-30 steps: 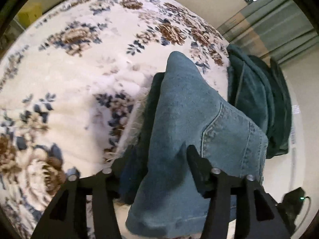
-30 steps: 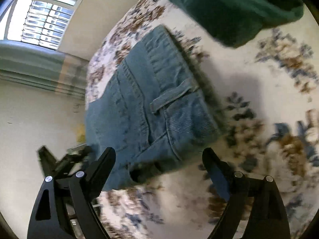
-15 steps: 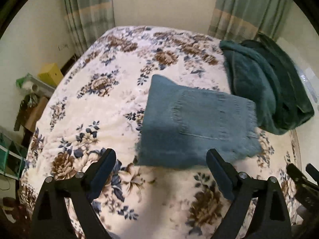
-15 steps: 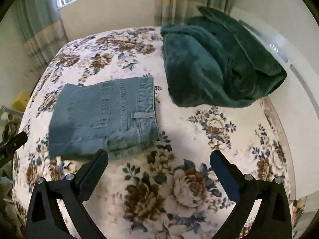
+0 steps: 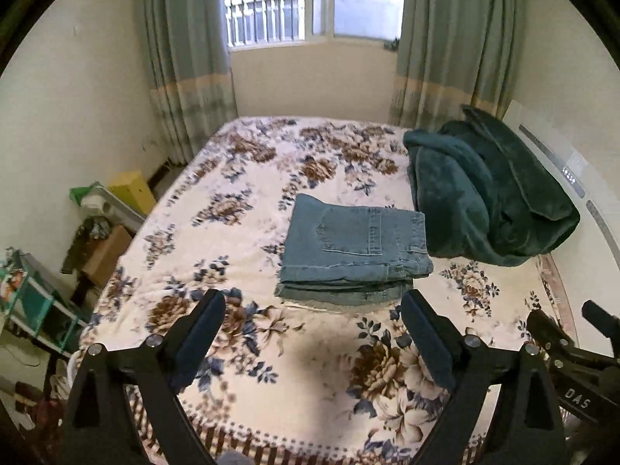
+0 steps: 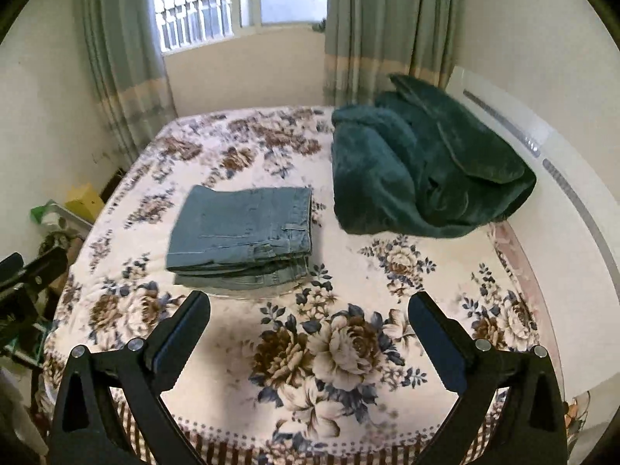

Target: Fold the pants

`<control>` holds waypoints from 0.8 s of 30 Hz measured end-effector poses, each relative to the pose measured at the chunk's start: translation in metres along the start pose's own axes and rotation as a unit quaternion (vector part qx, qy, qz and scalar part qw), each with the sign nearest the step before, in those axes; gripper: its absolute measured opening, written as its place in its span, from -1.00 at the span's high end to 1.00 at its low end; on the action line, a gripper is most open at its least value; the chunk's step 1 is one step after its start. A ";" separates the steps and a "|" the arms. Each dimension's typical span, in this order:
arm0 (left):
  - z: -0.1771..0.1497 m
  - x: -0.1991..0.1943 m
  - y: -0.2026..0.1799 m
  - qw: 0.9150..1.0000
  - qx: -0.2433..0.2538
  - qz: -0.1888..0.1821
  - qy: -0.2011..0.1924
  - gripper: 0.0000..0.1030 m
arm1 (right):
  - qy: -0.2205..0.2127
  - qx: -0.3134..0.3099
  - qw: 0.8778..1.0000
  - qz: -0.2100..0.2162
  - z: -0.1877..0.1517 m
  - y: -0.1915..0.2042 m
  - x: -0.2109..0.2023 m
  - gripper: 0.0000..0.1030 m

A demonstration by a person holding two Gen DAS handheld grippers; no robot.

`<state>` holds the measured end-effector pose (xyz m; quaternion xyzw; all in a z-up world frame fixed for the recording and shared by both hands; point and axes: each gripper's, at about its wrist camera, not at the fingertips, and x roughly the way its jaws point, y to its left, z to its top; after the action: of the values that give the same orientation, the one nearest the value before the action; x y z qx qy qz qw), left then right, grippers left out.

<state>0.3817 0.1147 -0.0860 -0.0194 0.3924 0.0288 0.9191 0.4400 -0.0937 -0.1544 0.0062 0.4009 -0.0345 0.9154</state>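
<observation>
The blue jeans (image 5: 354, 246) lie folded in a flat rectangular stack on the floral bedspread (image 5: 252, 201), back pocket up. They also show in the right wrist view (image 6: 242, 230). My left gripper (image 5: 312, 319) is open and empty, held above the near end of the bed, well short of the jeans. My right gripper (image 6: 308, 323) is open and empty, also back from the jeans. The right gripper's body (image 5: 569, 352) shows at the right edge of the left wrist view.
A dark green plush blanket (image 5: 484, 193) is heaped on the bed's right side against a white headboard (image 5: 573, 178). Boxes and clutter (image 5: 100, 228) stand on the floor left of the bed. Curtains and a window (image 5: 310, 4) are at the far end.
Both grippers have let go of the jeans and pulled back and up from the bed. The left gripper has opened. The jeans now lie folded and still.
</observation>
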 end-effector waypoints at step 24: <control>-0.053 -0.189 0.014 0.997 -0.005 -0.006 -0.072 -0.79 | -0.104 -0.010 0.994 0.040 -0.060 -0.015 -0.286 -1.00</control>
<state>0.2119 0.1184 0.0133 -0.0244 0.3252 0.0266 0.9449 0.2015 -0.0892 0.0155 0.0096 0.3034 0.0058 0.9528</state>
